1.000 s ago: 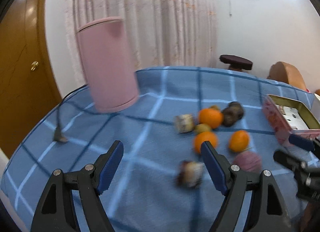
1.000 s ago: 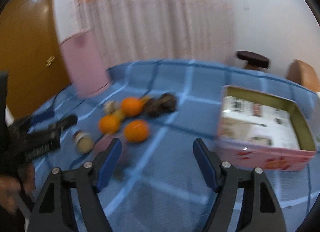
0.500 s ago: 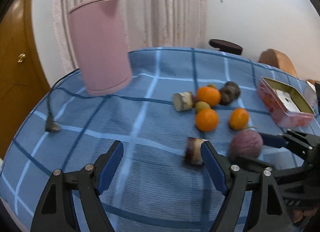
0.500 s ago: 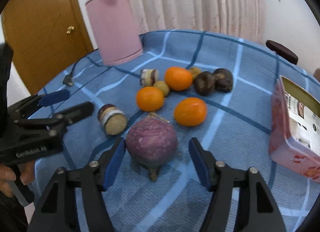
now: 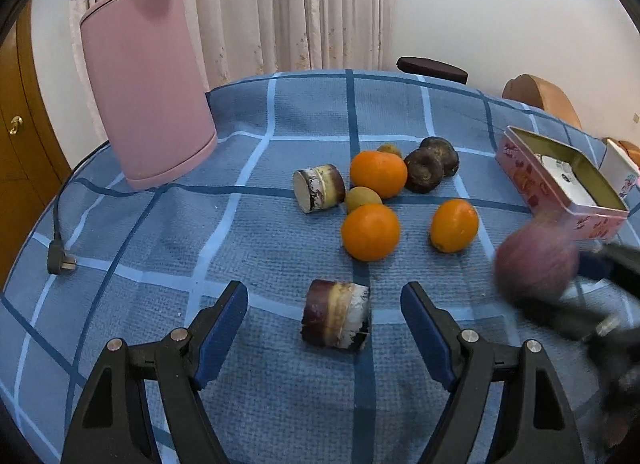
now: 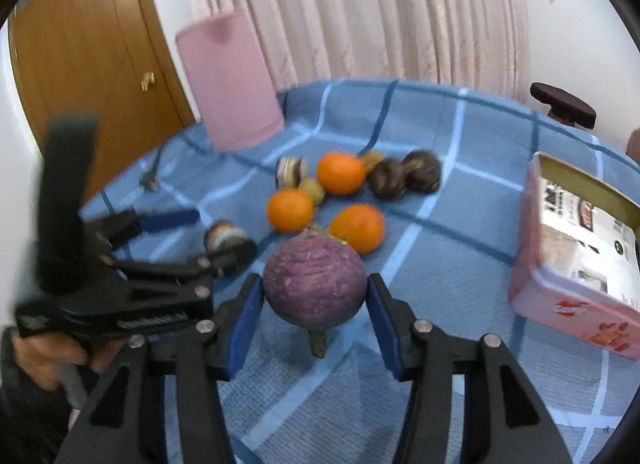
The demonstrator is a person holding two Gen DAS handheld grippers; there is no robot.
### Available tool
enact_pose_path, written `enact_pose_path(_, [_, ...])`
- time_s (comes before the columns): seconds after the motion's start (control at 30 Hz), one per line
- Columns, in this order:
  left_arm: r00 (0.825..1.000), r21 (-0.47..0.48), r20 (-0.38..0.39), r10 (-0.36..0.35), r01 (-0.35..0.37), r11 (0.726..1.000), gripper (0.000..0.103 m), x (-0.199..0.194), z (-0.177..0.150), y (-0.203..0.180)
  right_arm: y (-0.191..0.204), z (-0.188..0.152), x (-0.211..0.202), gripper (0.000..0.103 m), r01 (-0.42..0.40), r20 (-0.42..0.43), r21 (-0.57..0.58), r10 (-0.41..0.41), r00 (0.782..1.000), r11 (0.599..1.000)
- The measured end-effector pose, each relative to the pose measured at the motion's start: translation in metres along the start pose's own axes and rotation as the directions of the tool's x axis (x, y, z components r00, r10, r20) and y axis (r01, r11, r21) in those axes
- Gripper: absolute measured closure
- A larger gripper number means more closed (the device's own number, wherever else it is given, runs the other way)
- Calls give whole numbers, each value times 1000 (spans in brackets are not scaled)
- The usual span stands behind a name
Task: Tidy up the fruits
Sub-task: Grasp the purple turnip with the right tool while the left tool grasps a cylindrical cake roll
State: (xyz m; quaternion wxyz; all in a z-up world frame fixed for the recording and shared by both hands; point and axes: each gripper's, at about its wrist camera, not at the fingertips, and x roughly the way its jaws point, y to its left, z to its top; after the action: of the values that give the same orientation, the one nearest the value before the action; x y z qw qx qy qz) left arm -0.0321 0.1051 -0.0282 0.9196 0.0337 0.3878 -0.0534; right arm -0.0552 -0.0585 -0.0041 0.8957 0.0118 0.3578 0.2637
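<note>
A short cut cane piece (image 5: 336, 318) with purple skin lies on the blue checked cloth between the fingers of my left gripper (image 5: 324, 324). Its jaws are closing, with gaps on both sides. My right gripper (image 6: 315, 304) is shut on a round purple turnip (image 6: 314, 288), with both blue pads against its sides and its root tip hanging below. In the left wrist view the turnip (image 5: 536, 260) is a blur at the right. Three oranges (image 5: 370, 232) lie beyond, near a second cane piece (image 5: 320, 187) and two dark brown fruits (image 5: 426, 169).
An open pink tin (image 6: 576, 292) stands on the right of the table. A tall pink canister (image 5: 148, 79) stands at the back left, with a cord and plug (image 5: 60, 262) near the left edge. Small green-brown fruits (image 5: 362, 197) lie among the oranges.
The left gripper dropped toward the near cane piece, which now sits between its narrower jaws. The right gripper closed on the turnip, which has shifted right in the left wrist view.
</note>
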Motion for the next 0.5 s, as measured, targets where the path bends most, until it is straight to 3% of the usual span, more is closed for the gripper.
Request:
enact_pose_path(0.03, [1000,4,-4,5,-5,1000,47,3,0,-1,-4,1,-6,48,1,24,10,-2,1000,1000])
enact_pose_path(0.13, [998,-13,-50,-26,25,1000,69,13,0,0,-14,4,-16,48,24,64,35,-27,998,999])
enact_pose_path(0.27, [999,-27,-38,-16,15,1000,70,12,2,-2,-29,6,-24,48,45,97,96,-54,994,994])
enact_pose_path(0.4, [999,-18,51,0,1,1000,70,-3,11,-13,-44,10,-40,48,67,154,132,-88,984,989])
enact_pose_path(0.5, [993,7,115,-22,22,1000,70,-14,25,-32,-62,14,-57,48,129,199,167,-161,967,978])
